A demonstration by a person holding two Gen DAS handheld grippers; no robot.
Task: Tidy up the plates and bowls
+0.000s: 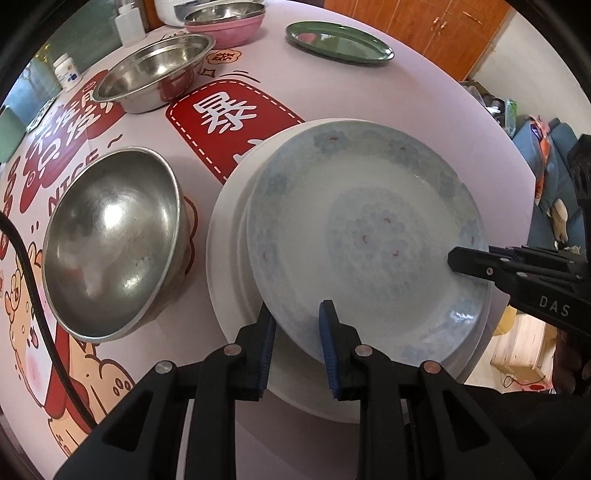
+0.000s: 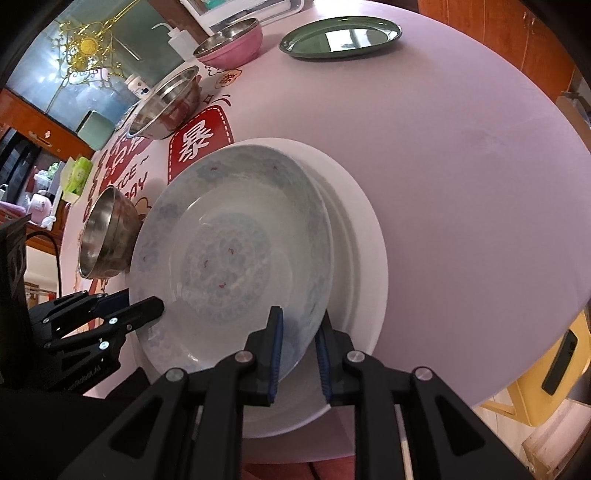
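Stacking is partly done: both tongs, left gripper (image 1: 297, 345) and right gripper (image 2: 298, 360), pinch the patterned plate (image 1: 362, 236) atop the white plate (image 1: 229, 236), steel bowls (image 1: 110, 243) beyond unsorted.

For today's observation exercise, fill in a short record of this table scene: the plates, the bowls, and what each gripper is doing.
Patterned plate: blue floral plate, lying off-centre on the white plate
Left gripper: jaws straddle the floral plate's near rim, closed on it
Right gripper: jaws straddle the rim on the opposite side, closed on it
Steel bowls: one beside the plates, one farther back
Pink bowl: far edge, steel bowl nested inside
Green plate: far side, alone
Surface: pink tablecloth with red print
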